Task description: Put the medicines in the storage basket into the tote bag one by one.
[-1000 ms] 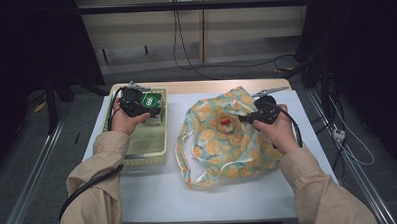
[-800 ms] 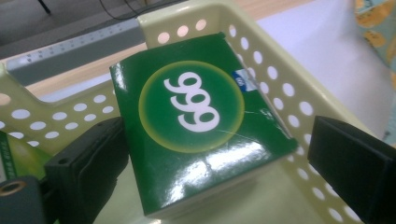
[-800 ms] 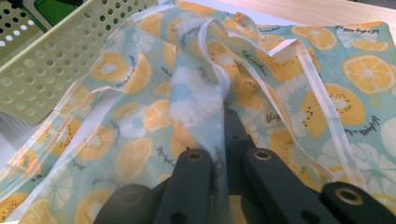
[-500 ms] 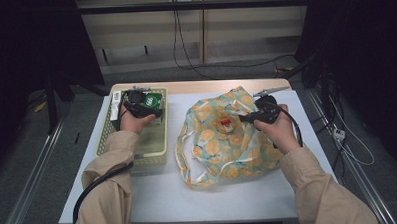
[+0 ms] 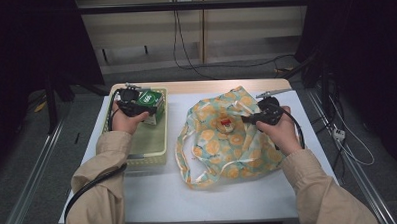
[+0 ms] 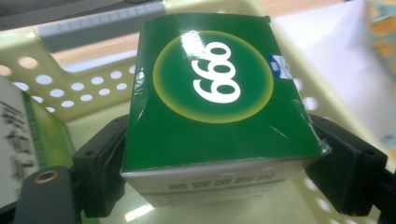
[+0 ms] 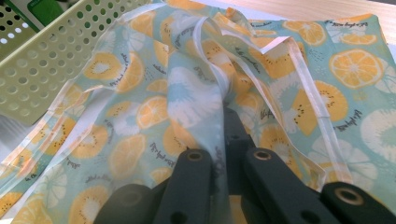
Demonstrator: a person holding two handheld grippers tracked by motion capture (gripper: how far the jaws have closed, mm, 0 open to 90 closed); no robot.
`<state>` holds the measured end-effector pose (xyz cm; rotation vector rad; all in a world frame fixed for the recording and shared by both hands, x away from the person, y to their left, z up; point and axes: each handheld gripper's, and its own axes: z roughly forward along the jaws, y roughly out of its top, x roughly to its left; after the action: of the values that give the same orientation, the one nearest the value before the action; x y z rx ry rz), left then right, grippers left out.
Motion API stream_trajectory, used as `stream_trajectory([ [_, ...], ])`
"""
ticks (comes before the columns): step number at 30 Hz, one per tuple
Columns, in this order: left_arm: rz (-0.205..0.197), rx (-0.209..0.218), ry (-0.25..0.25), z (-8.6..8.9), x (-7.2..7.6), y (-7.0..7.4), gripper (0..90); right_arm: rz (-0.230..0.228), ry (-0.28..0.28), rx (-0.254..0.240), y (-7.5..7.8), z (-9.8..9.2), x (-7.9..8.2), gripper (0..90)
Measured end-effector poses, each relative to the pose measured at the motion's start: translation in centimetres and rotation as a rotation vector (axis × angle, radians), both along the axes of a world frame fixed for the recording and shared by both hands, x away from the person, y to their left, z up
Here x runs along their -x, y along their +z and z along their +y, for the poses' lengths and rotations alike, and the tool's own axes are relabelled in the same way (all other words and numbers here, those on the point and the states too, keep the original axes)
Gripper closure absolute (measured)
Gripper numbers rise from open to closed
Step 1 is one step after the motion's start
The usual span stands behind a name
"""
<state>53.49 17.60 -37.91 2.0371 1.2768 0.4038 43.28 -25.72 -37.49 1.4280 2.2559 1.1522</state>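
A green box marked 660 stands at the far end of a pale yellow-green basket. My left gripper has just been closing its jaws, and they now press on the box's two sides. An orange-and-teal fruit-print bag lies spread on the white table, with a small red thing showing at its mouth. My right gripper is shut on a bunched fold of the bag's fabric, with its fingertips hidden under the cloth.
Beside the green box, a white and green pack leans in the basket. The basket's perforated wall lies close to the bag's left side. Bare white table lies in front of the bag. Cables run on the floor to the right.
The left forearm has swung in and back out while the hand stayed over the basket's far end. The right hand and the bag have kept still.
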Motion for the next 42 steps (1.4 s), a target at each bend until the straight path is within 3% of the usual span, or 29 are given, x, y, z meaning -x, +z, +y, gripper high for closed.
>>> stream_trajectory([
  [4,-0.013,0.003,-0.040,0.2,0.8,1.9,15.8,-0.004,-0.004,-0.001,0.0,-0.2,0.1,90.0],
  [6,-0.016,0.025,-0.063,0.0,1.2,2.7,15.9,-0.003,-0.007,-0.001,0.0,-0.2,0.2,90.0],
  [9,-0.050,-0.027,-0.074,-0.7,1.9,3.9,15.9,-0.002,-0.010,-0.004,0.2,-0.1,0.3,90.0],
  [12,-0.049,-0.017,-0.105,-0.5,2.4,5.2,16.0,-0.004,-0.014,0.000,0.2,-0.1,0.3,90.0],
  [14,-0.056,0.006,-0.100,-0.3,2.6,5.8,16.0,-0.005,-0.016,0.000,0.3,-0.1,0.3,90.0],
  [15,-0.063,-0.004,-0.094,0.0,2.6,6.1,16.0,-0.004,-0.016,0.000,0.3,-0.1,0.3,90.0],
  [21,-0.064,0.036,-0.099,0.6,3.0,6.9,16.1,-0.003,-0.019,0.004,0.5,-0.2,0.4,90.0],
  [24,-0.067,0.054,-0.134,0.2,3.4,7.5,16.1,-0.007,-0.018,0.004,0.6,-0.2,0.3,90.0],
  [29,-0.081,0.090,-0.203,-1.8,4.5,8.3,16.0,-0.005,-0.016,0.006,0.5,0.0,0.1,90.0],
  [33,-0.084,0.108,-0.318,-4.3,5.9,8.3,16.0,-0.005,-0.017,0.003,0.4,0.1,-0.1,90.0],
  [34,-0.095,0.109,-0.323,-5.1,6.4,8.2,16.0,-0.006,-0.019,0.002,0.4,0.1,-0.1,90.0],
  [36,-0.085,0.133,-0.399,-6.5,7.0,7.9,16.0,-0.010,-0.020,0.000,0.5,0.0,-0.1,90.0],
  [42,-0.050,0.152,-0.539,-10.9,8.9,6.2,15.9,-0.017,-0.026,-0.004,0.7,-0.3,0.0,90.0],
])
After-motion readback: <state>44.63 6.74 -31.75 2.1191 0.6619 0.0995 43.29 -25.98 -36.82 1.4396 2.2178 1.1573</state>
